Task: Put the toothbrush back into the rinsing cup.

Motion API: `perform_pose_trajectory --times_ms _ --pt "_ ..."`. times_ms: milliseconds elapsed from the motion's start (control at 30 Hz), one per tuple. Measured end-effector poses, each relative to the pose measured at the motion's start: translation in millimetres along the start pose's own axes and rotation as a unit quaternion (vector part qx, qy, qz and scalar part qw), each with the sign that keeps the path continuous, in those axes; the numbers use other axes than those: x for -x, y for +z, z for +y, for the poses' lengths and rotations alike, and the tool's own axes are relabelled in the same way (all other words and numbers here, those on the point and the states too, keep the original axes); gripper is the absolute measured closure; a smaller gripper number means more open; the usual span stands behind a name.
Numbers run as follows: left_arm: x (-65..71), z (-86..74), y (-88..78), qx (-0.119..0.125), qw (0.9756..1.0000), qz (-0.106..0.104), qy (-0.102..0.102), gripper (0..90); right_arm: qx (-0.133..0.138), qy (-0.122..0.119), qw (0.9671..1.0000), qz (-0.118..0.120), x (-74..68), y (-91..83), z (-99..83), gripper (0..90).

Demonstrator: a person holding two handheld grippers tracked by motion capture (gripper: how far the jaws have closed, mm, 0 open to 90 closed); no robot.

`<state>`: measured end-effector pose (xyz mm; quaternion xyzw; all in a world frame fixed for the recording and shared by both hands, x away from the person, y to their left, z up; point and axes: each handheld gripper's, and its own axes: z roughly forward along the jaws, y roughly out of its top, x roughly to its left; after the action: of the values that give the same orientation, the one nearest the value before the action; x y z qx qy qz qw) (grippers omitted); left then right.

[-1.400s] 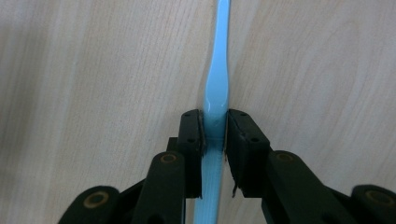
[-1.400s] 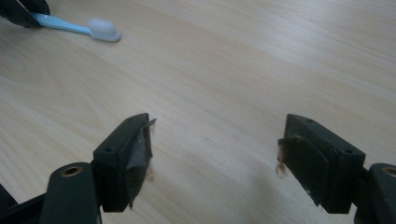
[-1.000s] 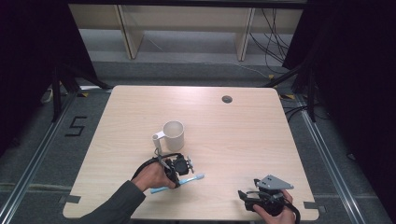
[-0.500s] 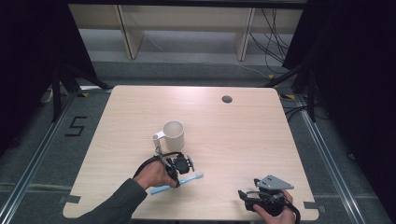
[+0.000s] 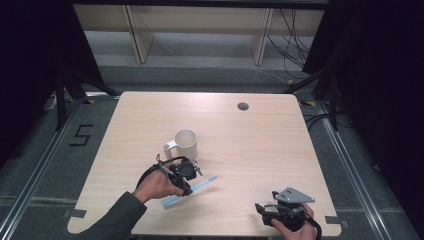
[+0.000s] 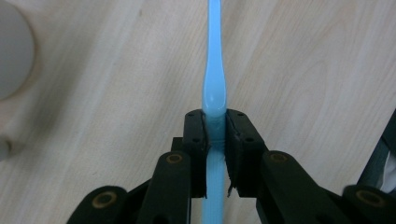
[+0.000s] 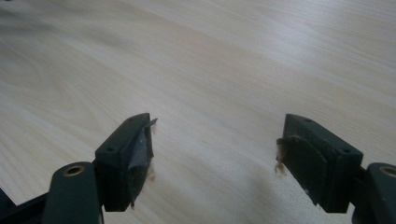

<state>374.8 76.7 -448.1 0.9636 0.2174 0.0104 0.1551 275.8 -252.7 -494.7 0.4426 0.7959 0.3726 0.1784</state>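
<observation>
**Toothbrush clamped, its head cut off from sight**

The left tool (image 6: 215, 133) grips the blue toothbrush (image 6: 214, 88) mid-handle; its head runs past the left gripper view's edge. It sits just in front of the white mug (image 5: 185, 144). The right tool (image 7: 215, 154) gapes empty near the desk's (image 5: 260, 135) front corner. Pale wood; dark curtains, shelving behind.

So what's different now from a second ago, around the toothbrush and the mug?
The left gripper, shut on the blue toothbrush, has lifted a little, and the brush's far end now tilts up toward the right of the high view instead of lying flat. The white mug has not moved. The right gripper stays open and idle near the table's front right corner.
</observation>
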Motion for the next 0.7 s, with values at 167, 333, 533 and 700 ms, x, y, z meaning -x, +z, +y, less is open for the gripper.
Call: perform_pose_trajectory --times_ms 167,333,533,700 --pt "-0.1 -6.1 -14.6 0.052 0.9984 -0.005 -0.021 78.3 0.0 0.001 1.0 -0.001 0.4 -0.5 0.0 26.2" --pt "-2.8 -11.7 -26.4 0.084 0.9963 0.002 -0.016 78.2 0.0 0.001 1.0 -0.001 0.9 -0.2 -0.1 26.2" --pt "-2.2 -15.7 -35.3 0.126 0.9917 0.004 -0.028 78.3 -0.001 0.003 1.0 -0.003 -0.1 -0.7 -0.4 26.2" --pt "-4.6 -19.2 -42.1 0.143 0.9893 0.012 -0.024 78.3 0.0 -0.004 1.0 -0.004 1.5 -0.6 -0.2 26.2"
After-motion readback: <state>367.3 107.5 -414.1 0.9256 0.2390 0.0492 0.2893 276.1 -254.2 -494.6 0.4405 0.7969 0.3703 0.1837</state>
